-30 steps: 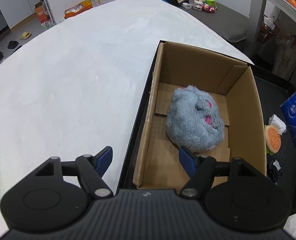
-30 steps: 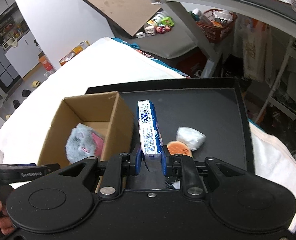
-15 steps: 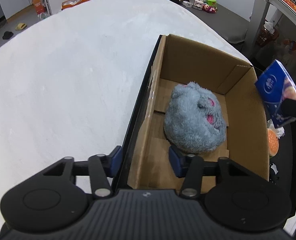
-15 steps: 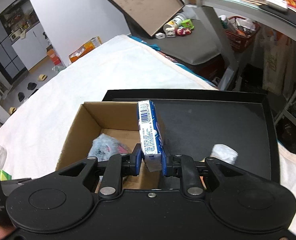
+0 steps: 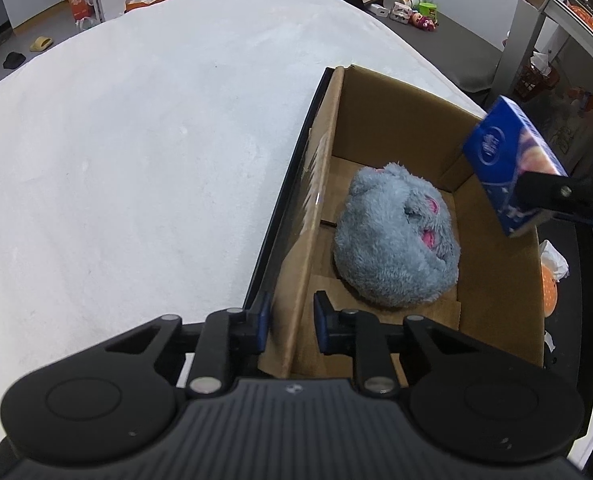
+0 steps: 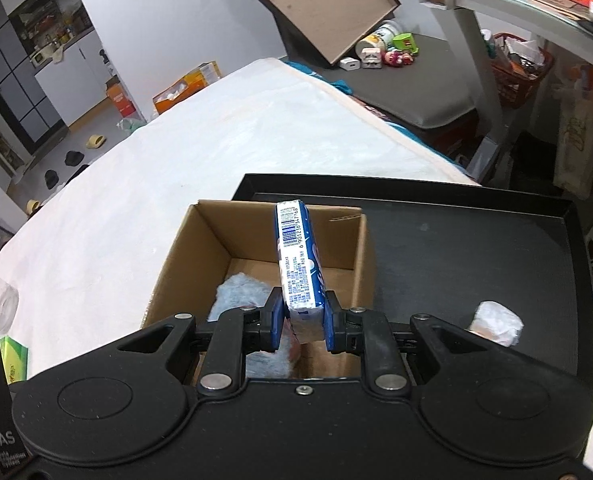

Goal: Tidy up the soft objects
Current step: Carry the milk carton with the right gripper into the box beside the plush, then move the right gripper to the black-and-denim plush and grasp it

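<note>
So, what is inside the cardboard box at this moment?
Inside the cardboard box lies one grey plush toy with pink patches, on the bare cardboard floor. The floor under the toy is covered, and the near end is hidden behind the left gripper.

Both my grippers look alike: the left gripper (image 5: 288, 322) and the right gripper (image 6: 303, 326) have matte black housings, ribbed at centre on the left, with round recessed discs each side. Black linkage arms carry silver pivot screws. Blue pads (image 6: 275, 328) line the fingers.
</note>
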